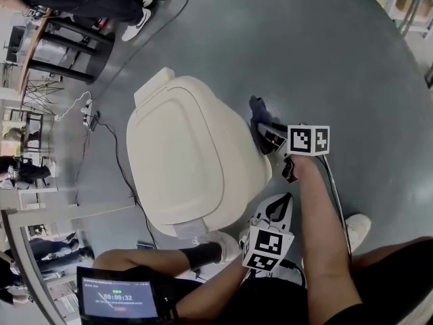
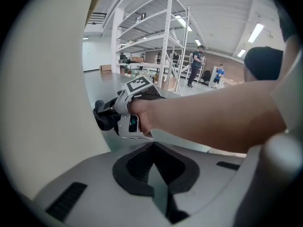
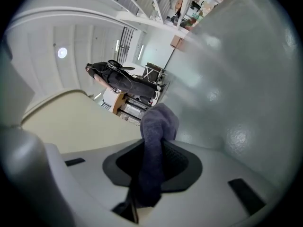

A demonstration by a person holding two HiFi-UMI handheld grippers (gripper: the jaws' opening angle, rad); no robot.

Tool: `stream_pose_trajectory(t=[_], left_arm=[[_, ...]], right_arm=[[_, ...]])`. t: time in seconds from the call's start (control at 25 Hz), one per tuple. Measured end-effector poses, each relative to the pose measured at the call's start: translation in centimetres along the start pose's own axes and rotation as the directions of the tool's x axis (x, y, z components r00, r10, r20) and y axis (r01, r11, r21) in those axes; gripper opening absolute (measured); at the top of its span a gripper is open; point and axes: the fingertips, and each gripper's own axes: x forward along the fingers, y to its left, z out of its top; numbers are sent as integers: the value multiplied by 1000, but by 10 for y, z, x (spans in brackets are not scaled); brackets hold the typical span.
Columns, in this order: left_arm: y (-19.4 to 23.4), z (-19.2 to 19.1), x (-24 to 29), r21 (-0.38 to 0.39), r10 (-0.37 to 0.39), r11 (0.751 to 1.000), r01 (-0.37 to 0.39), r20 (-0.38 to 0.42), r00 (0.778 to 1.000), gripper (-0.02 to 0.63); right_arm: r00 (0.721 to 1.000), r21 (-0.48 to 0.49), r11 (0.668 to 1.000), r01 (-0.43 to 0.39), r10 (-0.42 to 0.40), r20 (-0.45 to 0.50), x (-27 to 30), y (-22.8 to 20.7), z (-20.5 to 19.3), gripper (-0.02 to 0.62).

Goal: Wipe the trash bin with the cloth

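Right gripper [image 1: 262, 128]: jaws clenched on the dark cloth [image 3: 158, 126]. The cloth runs up between the pads and its bunched end sticks out past the tips. In the head view I see the cloth against the right side of the cream trash bin [image 1: 189, 161], just below the closed lid; the bin stands on the grey floor [image 1: 304, 39].

Left gripper [image 2: 152, 174]: jaws closed together, nothing between them, held near the bin's lower right side.
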Motion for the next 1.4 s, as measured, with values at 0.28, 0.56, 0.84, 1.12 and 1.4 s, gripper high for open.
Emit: stream_pose_trajectory(t=[0.28, 0.56, 0.84, 1.12, 1.4], left_arm=[[-16, 14, -36, -25, -19, 999, 21, 86, 996, -3], [-29, 34, -95, 17, -3, 1000, -1, 241, 971, -3], [19, 51, -176, -83, 146, 989, -123, 410, 900, -3], [104, 22, -264, -235, 397, 917, -321, 474, 786, -3], [193, -50, -347, -410, 627, 774, -482, 398, 669, -3]], right_arm=[[994, -31, 999, 11, -7, 111, -49, 27, 16, 91], [968, -278, 959, 49, 23, 251, -116, 134, 51, 91], [946, -565, 823, 46, 146, 290, -161, 311, 54, 91], [926, -717, 697, 27, 252, 281, -128, 446, -5, 91], [947, -738, 674, -15, 246, 206, -59, 479, -97, 91]])
